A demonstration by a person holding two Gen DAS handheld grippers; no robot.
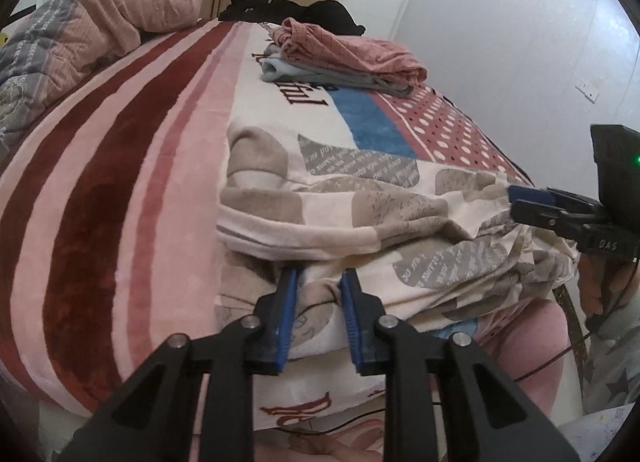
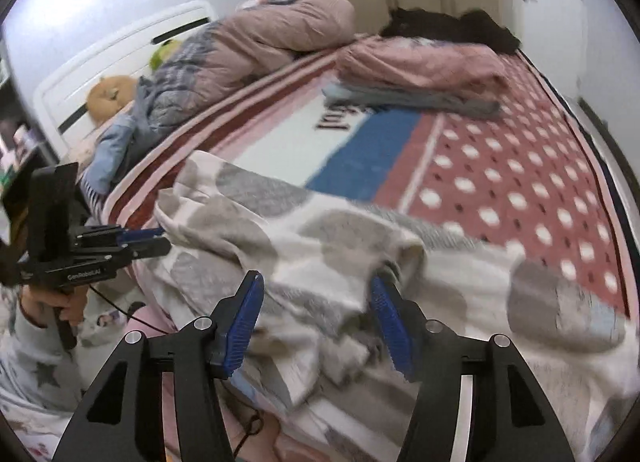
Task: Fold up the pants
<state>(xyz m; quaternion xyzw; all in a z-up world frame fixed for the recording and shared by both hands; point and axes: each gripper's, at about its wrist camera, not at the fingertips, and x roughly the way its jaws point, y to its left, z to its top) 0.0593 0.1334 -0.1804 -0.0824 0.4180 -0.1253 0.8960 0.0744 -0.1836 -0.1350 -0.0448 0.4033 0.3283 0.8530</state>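
Note:
The pants [image 1: 360, 202] are cream with grey and beige patches and lie crumpled near the bed's front edge. My left gripper [image 1: 320, 272] is at their near hem, its blue pads pressing a bunched fold of the fabric. In the right wrist view the left gripper [image 2: 162, 240] bites the pants' left edge [image 2: 320, 230]. My right gripper [image 2: 317, 280] stands open over the rumpled cloth, nothing pinched between its fingers. From the left wrist view the right gripper [image 1: 514, 198] sits at the pants' right end.
A stack of folded clothes [image 1: 348, 58] lies further back on the patterned blanket [image 1: 120, 182]. A pink quilt [image 1: 100, 22] and black garments [image 1: 296, 8] sit at the far end. A hand [image 2: 52, 302] holds the left gripper's handle below the bed edge.

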